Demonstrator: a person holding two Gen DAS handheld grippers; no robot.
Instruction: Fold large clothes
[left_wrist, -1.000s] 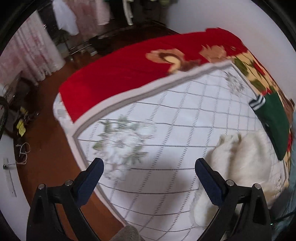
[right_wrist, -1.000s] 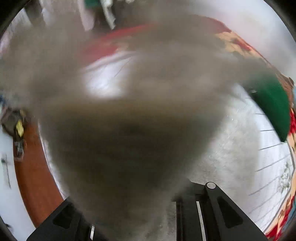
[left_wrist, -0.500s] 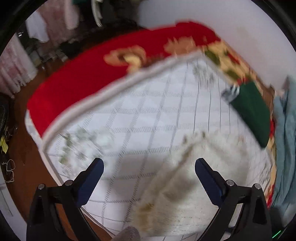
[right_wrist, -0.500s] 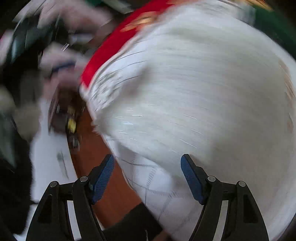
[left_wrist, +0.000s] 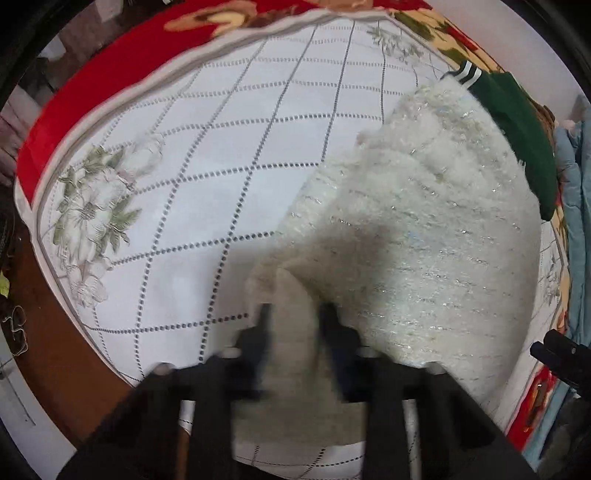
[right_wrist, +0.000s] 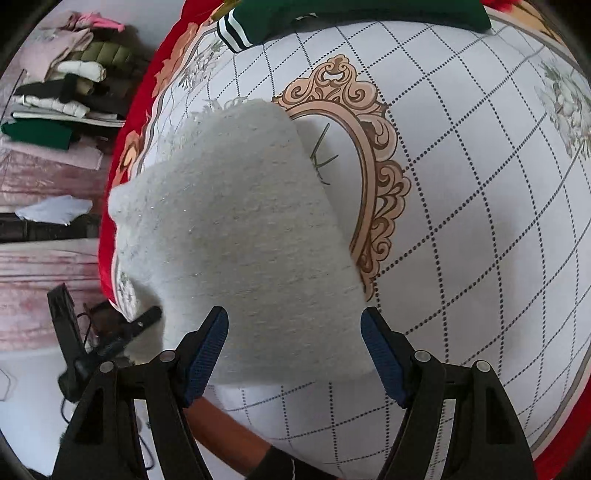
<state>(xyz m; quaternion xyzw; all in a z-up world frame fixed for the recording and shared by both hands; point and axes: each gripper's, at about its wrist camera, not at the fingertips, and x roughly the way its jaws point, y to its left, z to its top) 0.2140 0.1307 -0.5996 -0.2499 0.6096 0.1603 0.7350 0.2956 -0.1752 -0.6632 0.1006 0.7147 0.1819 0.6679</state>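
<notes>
While the white quilted bedcover with dotted grid lines (left_wrist: 229, 155) spreads over the red floral blanket (left_wrist: 85, 85), the fluffy cream knitted sweater (right_wrist: 236, 229) lies on it, near a folded dark green garment with striped cuff (left_wrist: 517, 122). The left gripper (left_wrist: 295, 317) pinches the sweater's edge; the right gripper (right_wrist: 295, 332) hangs wide apart, empty.

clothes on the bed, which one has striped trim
The dark green garment at the bed's far edge: its cuff carries white stripes. The fluffy white sweater nearer the right gripper is plain, without stripes.
</notes>
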